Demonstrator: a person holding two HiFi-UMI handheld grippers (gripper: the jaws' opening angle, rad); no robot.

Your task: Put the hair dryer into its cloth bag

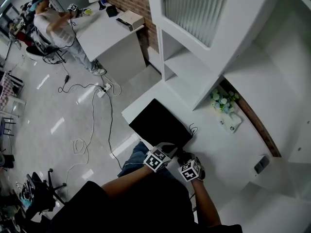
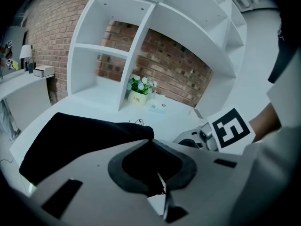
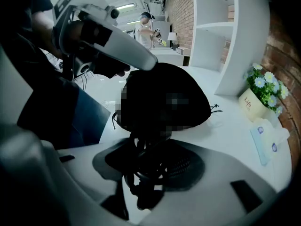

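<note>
Holding the cloth bag [image 1: 160,123] at its near edge.
Your left gripper [image 2: 162,197] pinches its hem and your right gripper [image 3: 141,192] clamps a black cord [image 3: 141,171]; the bag lies at 11 o'clock, nearer your left.

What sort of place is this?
Probably a mock home corner inside a lab or studio: white shelves on a brick wall, a flower pot, and nearby another person at a desk with cables trailing over the floor.

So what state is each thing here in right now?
cloth bag: lying on the counter, one edge lifted.
left gripper: shut on the bag's edge.
right gripper: shut on a coiled cord.
flower pot: upright on the counter.
</note>
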